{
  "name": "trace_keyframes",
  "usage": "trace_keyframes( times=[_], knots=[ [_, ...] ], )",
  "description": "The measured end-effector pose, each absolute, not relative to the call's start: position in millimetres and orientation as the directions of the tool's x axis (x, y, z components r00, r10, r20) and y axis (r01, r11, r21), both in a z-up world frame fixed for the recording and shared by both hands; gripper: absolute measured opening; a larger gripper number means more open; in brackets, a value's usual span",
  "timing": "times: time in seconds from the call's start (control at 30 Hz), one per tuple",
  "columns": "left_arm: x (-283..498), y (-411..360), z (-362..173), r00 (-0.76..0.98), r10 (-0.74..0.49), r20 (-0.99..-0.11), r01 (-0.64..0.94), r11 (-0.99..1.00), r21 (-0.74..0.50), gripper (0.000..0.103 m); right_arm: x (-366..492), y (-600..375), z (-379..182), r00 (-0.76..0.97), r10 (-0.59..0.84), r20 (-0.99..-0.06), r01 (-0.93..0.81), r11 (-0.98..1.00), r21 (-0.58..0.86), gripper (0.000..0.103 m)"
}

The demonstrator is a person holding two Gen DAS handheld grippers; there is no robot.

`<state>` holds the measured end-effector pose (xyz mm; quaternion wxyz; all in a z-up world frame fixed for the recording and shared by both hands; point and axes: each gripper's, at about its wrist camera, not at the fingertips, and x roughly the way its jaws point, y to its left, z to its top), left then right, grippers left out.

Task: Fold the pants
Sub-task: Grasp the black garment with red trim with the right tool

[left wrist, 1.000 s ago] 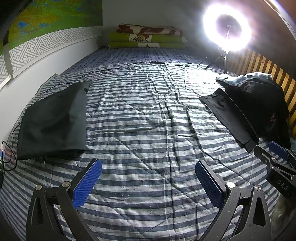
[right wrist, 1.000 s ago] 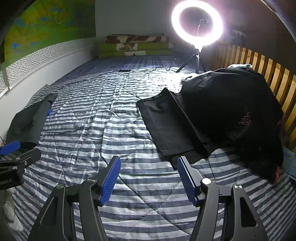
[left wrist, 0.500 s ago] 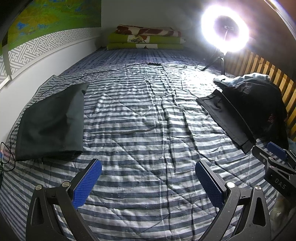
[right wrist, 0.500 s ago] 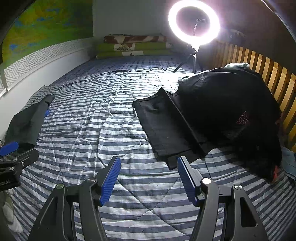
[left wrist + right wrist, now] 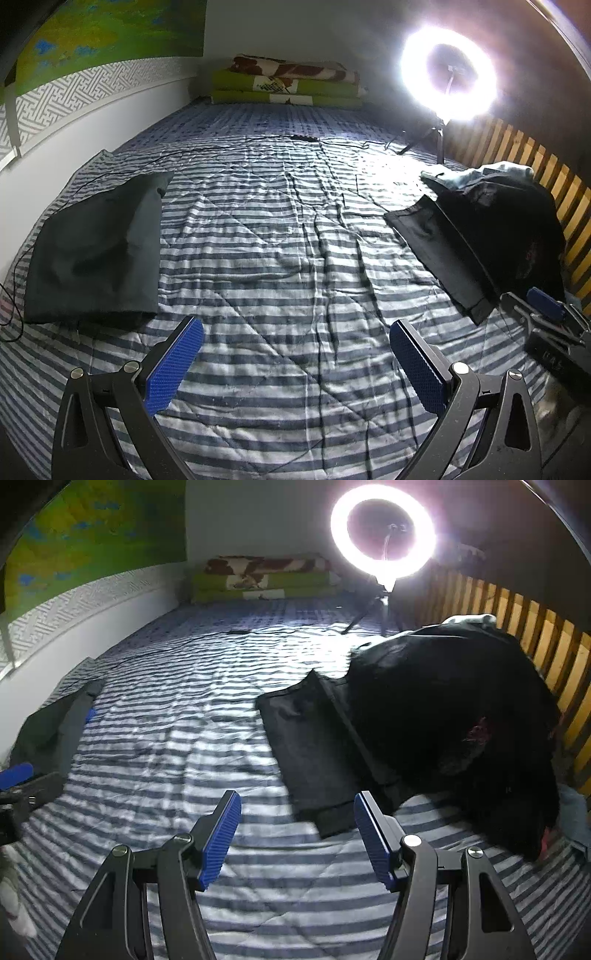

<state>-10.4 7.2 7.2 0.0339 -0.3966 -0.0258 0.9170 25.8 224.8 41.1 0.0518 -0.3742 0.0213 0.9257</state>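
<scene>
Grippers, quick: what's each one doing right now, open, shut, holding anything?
Left gripper: open, empty, above the striped bedspread.
Right gripper: open, empty, near the black pants.

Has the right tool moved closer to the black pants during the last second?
Yes. In the right wrist view the right tool now frames the near hem of the black pants, with less striped blanket between them: it moved forward.

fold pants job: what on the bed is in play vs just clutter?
In play: black pants pile, folded dark garment, left gripper, right gripper.
Clutter: ring light, folded blankets, cable, striped quilt.
</scene>
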Motion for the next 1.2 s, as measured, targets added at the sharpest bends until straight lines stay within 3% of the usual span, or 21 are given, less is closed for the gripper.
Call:
trace_keyframes(
  times=[0.27, 0.53, 0.73, 0.9, 1.03, 1.07, 1.2],
  knots=[
    [-22.7, -0.1, -6.9, -0.657, 0.070, -0.751, -0.025, -0.997, -0.072, 0.102, -0.4, 337.2, 50.7, -0.668, 0.146, -0.730, -0.330, -0.937, 0.115, 0.064],
    [-30.3, -6.9, -16.5, -0.647, 0.054, -0.760, -0.008, -0.998, -0.065, 0.102, -54.8, 424.7, 80.7, -0.649, 0.289, -0.704, -0.460, -0.886, 0.060, 0.069],
    [-33.2, -3.8, -19.4, -0.645, 0.057, -0.762, -0.014, -0.998, -0.063, 0.102, -90.7, 466.0, 90.4, -0.647, 0.263, -0.716, -0.530, -0.830, 0.175, 0.073],
    [-36.0, 1.4, -24.3, -0.637, 0.054, -0.769, -0.026, -0.999, -0.048, 0.102, -125.1, 491.4, 89.2, -0.614, 0.264, -0.744, -0.617, -0.748, 0.244, 0.086],
    [-38.0, 3.2, -26.7, -0.636, 0.046, -0.770, -0.031, -0.999, -0.035, 0.102, -148.3, 494.0, 78.4, -0.560, 0.299, -0.772, -0.653, -0.733, 0.190, 0.088],
    [-38.2, 2.8, -26.8, -0.637, 0.045, -0.770, -0.031, -0.999, -0.033, 0.102, -151.5, 491.9, 75.3, -0.548, 0.315, -0.775, -0.653, -0.739, 0.162, 0.084],
    [-38.9, -1.3, -27.0, -0.635, 0.043, -0.771, -0.028, -0.999, -0.033, 0.102, -147.5, 491.3, 68.5, -0.548, 0.310, -0.777, -0.637, -0.756, 0.147, 0.035]
  ],
)
